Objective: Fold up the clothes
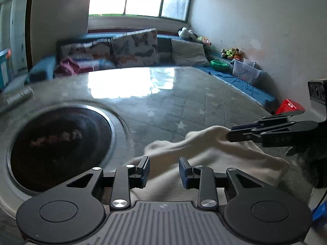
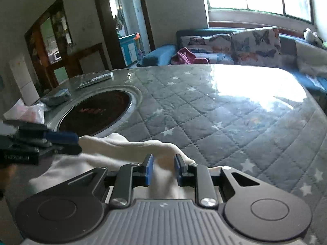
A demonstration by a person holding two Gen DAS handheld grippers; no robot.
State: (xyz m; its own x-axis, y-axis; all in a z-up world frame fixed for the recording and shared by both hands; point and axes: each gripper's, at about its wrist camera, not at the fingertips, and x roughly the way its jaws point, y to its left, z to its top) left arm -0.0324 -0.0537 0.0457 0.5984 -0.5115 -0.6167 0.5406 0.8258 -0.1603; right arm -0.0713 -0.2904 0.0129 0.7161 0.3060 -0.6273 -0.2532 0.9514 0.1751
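A cream-white garment (image 1: 204,153) lies bunched at the near edge of a quilted grey table (image 1: 184,106); it also shows in the right wrist view (image 2: 130,149). My left gripper (image 1: 163,171) has its jaws parted with cloth between them, and it looks pinched on a garment corner in the right wrist view (image 2: 77,145). My right gripper (image 2: 163,169) has its jaws parted around a raised fold; in the left wrist view (image 1: 229,135) it looks shut on the garment's raised edge.
A round dark inset hotplate (image 1: 59,149) sits in the table at the left. A remote (image 2: 96,79) and a dark folded cloth (image 2: 57,98) lie at the far left. A blue sofa with cushions (image 2: 245,45) stands behind the table.
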